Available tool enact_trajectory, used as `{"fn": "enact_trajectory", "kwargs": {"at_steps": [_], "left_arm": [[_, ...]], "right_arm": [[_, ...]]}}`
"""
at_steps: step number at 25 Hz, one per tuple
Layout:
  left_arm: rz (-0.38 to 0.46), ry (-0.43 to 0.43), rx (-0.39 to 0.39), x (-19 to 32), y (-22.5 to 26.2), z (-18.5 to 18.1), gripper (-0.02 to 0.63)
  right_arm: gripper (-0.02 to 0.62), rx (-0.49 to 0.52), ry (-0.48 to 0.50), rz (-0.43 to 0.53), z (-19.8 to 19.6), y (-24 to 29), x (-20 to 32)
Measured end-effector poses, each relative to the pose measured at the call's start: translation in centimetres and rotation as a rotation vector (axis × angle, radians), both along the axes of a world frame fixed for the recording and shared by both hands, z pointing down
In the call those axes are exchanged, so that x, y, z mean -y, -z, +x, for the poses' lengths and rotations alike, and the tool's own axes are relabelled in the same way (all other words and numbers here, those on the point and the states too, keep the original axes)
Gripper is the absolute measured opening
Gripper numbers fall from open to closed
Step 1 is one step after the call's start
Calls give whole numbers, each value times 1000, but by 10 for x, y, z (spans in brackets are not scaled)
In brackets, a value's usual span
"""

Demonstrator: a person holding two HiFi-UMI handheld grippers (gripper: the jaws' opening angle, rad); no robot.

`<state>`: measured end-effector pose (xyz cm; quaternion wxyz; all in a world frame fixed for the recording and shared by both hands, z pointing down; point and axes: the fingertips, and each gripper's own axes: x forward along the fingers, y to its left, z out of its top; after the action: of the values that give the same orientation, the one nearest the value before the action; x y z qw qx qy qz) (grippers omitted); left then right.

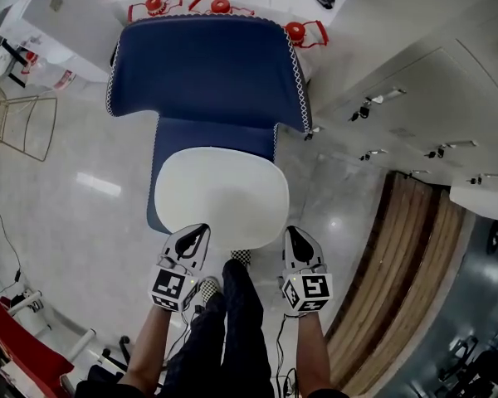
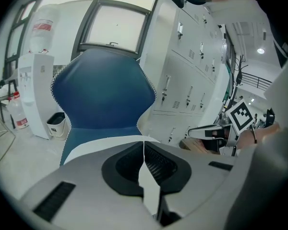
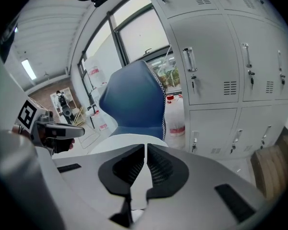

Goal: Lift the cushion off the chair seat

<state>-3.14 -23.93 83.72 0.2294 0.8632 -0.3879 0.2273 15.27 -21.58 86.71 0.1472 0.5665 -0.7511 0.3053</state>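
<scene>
Left gripper point(image 1: 201, 230) and right gripper point(image 1: 292, 233) both have jaws pressed together on nothing, tips at the white cushion's point(image 1: 220, 193) near edge. The cushion lies flat on the blue chair point(image 1: 207, 73).

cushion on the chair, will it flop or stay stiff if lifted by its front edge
Probably light: the cushion looks thin, lying flat on the chair. Being wide, it may sag if held only at the front edge. Its smooth surface could slip.
</scene>
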Motion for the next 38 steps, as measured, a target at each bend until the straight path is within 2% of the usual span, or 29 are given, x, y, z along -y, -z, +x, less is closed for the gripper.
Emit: {"fn": "enact_trajectory", "kwargs": {"at_steps": [5,9,19,29,38], "left_arm": [[-11,0,8,-1,-6,-1,20],[-16,-8,7,-3,-16,1,20],[-49,-18,19,-7,-31,-6,20],[-64,-22,27,-6,-44,-11,20],[-85,-22,32,-6,-56,-13,20]], "right_arm": [[35,106,-19,-25,2,-22,2],[35,105,-44,-61,12,-49,5],[40,87,-34,-192,14,-106,0],[248,153,-50,-269,7,-137,-1],[279,248,-48,-306,-4,-155,3]]}}
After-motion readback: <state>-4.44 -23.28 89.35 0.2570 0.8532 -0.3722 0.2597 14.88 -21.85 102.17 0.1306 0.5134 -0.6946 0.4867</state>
